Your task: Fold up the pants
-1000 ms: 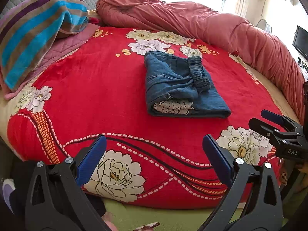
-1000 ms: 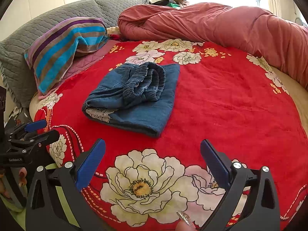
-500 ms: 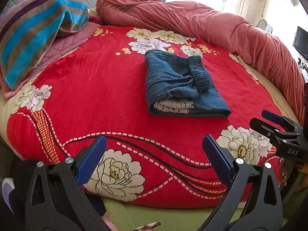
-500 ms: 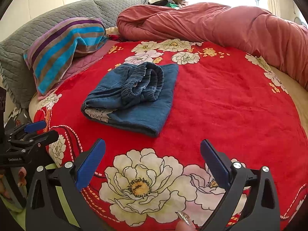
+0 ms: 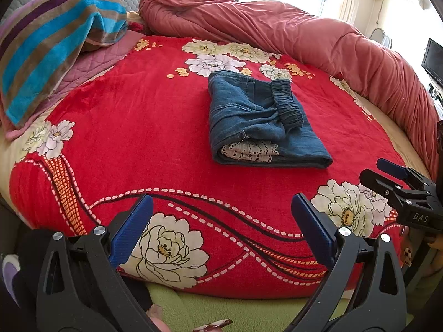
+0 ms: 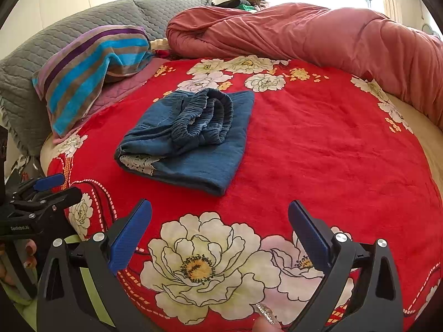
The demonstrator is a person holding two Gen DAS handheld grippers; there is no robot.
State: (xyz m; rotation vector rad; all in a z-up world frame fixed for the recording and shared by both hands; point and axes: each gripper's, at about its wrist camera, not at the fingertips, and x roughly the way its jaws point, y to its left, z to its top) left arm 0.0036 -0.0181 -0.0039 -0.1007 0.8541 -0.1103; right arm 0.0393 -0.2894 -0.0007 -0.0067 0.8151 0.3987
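Both grippers stand wide open and hold nothing: the left gripper (image 5: 221, 221) and the right gripper (image 6: 220, 227) hover over the near edge of the bed, well apart from the pants (image 5: 257, 127). These blue pants lie folded into a compact bundle, elastic waistband on top, lace trim showing, in the middle of the red flowered blanket (image 5: 133, 116). A striped pillow (image 6: 91, 66) and a rolled pink quilt (image 6: 304, 33) lie beyond.
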